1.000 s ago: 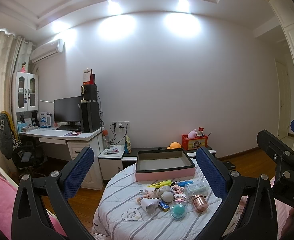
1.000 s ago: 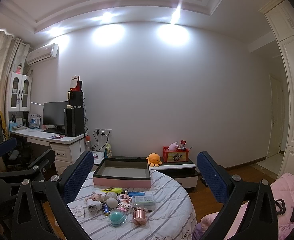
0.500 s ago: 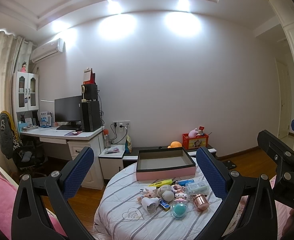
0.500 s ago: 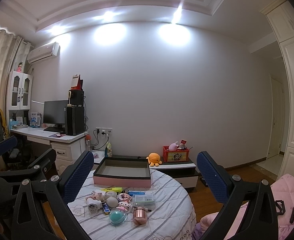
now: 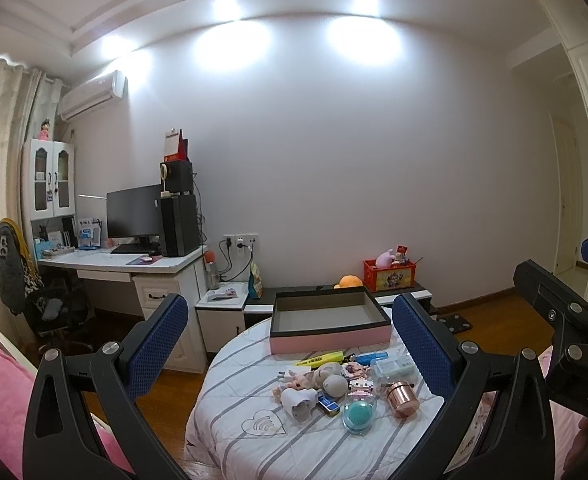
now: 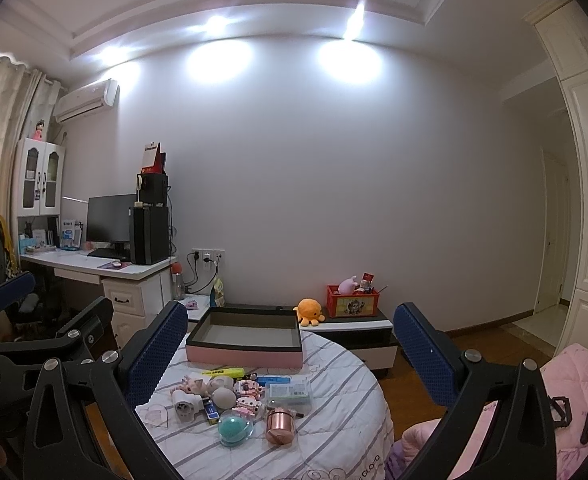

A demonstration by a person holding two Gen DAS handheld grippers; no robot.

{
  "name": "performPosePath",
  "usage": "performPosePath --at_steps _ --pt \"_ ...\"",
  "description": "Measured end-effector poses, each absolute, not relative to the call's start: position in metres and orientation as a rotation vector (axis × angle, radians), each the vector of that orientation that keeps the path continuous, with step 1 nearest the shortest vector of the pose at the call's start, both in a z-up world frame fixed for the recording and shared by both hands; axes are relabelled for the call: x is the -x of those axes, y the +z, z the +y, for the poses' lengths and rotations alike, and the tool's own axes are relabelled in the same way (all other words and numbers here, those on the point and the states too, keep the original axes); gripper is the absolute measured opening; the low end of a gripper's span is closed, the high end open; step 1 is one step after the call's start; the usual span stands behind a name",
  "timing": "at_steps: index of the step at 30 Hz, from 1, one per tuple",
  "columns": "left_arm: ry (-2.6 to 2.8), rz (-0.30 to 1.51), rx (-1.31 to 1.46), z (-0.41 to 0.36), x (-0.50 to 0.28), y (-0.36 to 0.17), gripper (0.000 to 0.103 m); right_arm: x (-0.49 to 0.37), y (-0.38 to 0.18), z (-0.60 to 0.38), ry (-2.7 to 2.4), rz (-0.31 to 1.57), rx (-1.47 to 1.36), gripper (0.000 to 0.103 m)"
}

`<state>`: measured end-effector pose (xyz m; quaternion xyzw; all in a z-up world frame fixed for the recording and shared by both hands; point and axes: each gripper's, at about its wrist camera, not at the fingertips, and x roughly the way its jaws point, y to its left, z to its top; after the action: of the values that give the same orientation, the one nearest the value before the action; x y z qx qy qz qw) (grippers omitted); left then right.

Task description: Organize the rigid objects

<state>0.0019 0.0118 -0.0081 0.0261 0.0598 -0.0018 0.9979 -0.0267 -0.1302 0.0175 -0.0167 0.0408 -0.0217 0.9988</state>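
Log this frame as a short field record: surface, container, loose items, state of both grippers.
surface: round table under a striped white cloth
container: pink box with a dark rim, at the far side of the table, nothing visible inside
loose items: yellow highlighter, copper canister, teal ball in a clear case, clear plastic case, small toy figures, all clustered in front of the box
left gripper: jaws open, holding nothing, above the table
right gripper: jaws open, holding nothing
progress: nothing boxed yet
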Motion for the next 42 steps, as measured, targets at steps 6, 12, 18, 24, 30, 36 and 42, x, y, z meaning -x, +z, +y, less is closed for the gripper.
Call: performPosePath --at_steps 6,12,18,24,30,36,42 --pt "-0.012 0.143 -0.057 0.011 -0.017 -0.017 0.103 0.014 0.010 -0.132 -0.026 0.107 0.026 0.103" --pt "0.002 0.223 -0.042 0.019 -0.048 -0.044 0.103 -0.012 -0.014 -0.136 -0.018 0.166 0.019 0.103" --pt "0.023 0.365 -0.024 0.033 -0.092 -0.095 0.103 -0.057 -0.058 -0.149 -0.006 0.312 0.012 0.103" --pt "0.017 0.542 -0.019 0.035 -0.138 -0.152 0.103 -0.100 -0.115 -0.164 0.006 0.472 0.006 0.103" --pt "0.015 0.652 -0.051 0.022 -0.181 -0.190 0.103 -0.128 -0.155 -0.172 0.020 0.598 0.007 0.103" --pt "0.028 0.721 -0.060 0.014 -0.219 -0.216 0.103 -0.147 -0.176 -0.184 0.045 0.655 -0.016 0.103" --pt "0.030 0.782 -0.002 0.023 -0.247 -0.232 0.103 -0.164 -0.187 -0.186 0.069 0.684 -0.024 0.103"
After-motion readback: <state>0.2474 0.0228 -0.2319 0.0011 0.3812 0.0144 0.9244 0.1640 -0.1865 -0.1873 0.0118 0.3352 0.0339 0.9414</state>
